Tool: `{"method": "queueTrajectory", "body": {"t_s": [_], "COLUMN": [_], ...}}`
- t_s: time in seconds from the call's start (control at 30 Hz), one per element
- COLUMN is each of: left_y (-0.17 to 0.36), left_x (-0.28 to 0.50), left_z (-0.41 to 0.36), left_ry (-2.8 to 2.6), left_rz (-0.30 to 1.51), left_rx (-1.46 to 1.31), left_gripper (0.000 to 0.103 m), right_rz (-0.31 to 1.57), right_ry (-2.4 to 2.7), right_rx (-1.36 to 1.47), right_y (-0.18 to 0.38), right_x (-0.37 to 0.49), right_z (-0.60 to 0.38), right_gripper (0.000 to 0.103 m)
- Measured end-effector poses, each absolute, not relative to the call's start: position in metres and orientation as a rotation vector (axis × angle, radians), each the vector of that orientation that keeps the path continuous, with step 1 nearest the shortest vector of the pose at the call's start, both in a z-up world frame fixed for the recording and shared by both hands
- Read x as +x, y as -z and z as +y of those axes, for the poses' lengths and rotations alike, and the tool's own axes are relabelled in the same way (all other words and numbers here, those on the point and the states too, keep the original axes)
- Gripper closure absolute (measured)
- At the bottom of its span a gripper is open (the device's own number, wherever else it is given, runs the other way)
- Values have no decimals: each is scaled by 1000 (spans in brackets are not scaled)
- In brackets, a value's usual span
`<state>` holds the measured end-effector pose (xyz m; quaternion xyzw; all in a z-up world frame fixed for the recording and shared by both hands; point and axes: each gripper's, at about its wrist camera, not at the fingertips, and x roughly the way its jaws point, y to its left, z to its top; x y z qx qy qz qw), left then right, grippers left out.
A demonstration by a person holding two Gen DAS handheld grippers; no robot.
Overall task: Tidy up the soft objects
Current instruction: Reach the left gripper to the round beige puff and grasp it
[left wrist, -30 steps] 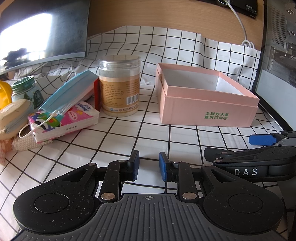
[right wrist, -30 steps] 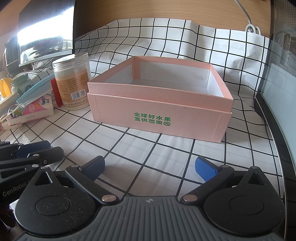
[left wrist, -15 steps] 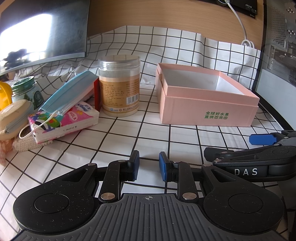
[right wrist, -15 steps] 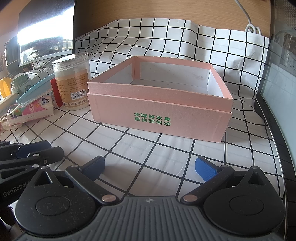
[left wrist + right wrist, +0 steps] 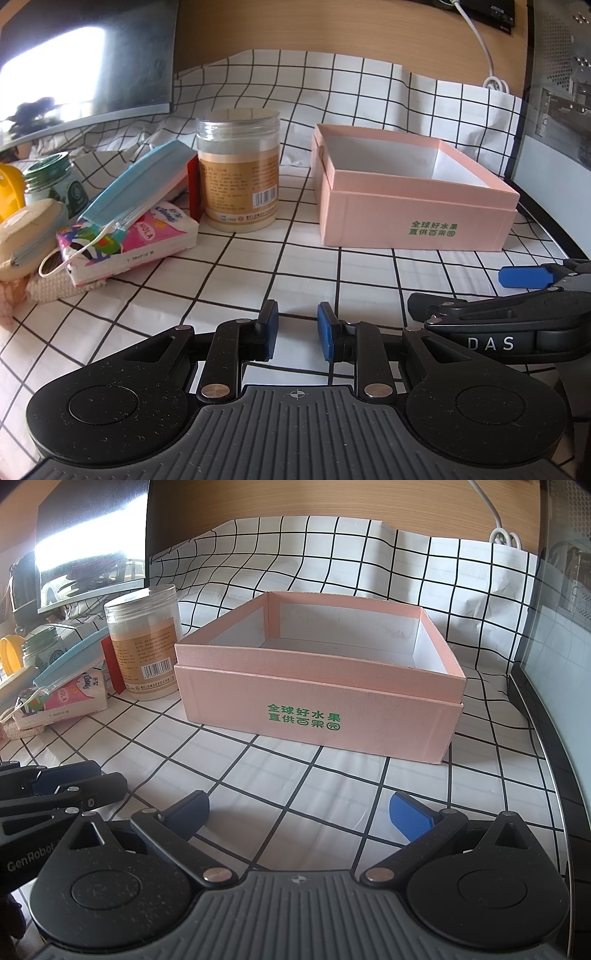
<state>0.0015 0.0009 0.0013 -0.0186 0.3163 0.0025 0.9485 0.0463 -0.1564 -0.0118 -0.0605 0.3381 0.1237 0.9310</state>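
Right now, through your left wrist camera, your left gripper [image 5: 295, 326] hovers low over the checked tablecloth [image 5: 303, 269] with its blue pads [image 5: 327, 330] drawn near each other but a narrow gap between them, pinching nothing. Ahead and to the left lie the soft things: a blue face mask [image 5: 136, 188] leans across a pink tissue pack [image 5: 129, 242], one ear loop drooping over the pack's front, and a beige zipped pouch [image 5: 27, 232] sits just beside them at the left edge, on a cream knitted cloth [image 5: 55, 288]. A clear plastic jar [image 5: 238, 170] with a tan label stands just right of the mask, a red card tucked between them, and a green-lidded jar [image 5: 51, 177] stands behind the pouch. The open pink box [image 5: 413, 218] sits well to the right of the jar, its white inside bare as far as you can see. Your right gripper [image 5: 524, 277] reaches in from the right edge, one blue pad showing. Through your right wrist camera, your right gripper [image 5: 299, 812] is spread wide, empty, pointed at the pink box [image 5: 317, 705], which sits straight ahead on the cloth with green print on its front wall. The jar [image 5: 146, 642] stands just left of the box, and the mask [image 5: 68, 657] and tissue pack [image 5: 62, 699] lie farther left. Your left gripper [image 5: 55, 786] shows at the left edge.
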Motion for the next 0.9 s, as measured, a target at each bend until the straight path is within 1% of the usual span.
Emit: {"method": "queueTrajectory", "body": {"t_s": [0.1, 0.23, 0.4, 0.47, 0.53, 0.63, 0.8, 0.9], "left_y": [-3, -10, -17, -19, -27, -51, -86, -87], "left_x": [4, 10, 19, 19, 9, -9, -27, -26], "left_z": [4, 11, 50, 62, 76, 109, 197, 251], "left_ry": [9, 71, 191, 227, 236, 231, 99, 3], "left_rz": [665, 732, 869, 920, 895, 812, 686, 697], "left_rx": [-38, -33, -258, -301, -304, -317, -350, -368], "left_gripper": [77, 77, 78, 78, 78, 78, 77, 77], "right_rz": [708, 808, 913, 946, 956, 966, 1004, 1023], "right_ry": [-257, -265, -245, -244, -241, -208, -178, -223], "right_rx": [-117, -126, -158, -163, -164, -151, -141, -173], "right_y": [13, 5, 0, -2, -3, -3, -5, -6], "right_x": [47, 62, 75, 80, 81, 80, 81, 84], "right_z": [-157, -155, -149, -147, -147, -145, -134, -125], "right_gripper": [0, 0, 0, 0, 0, 0, 0, 0]}}
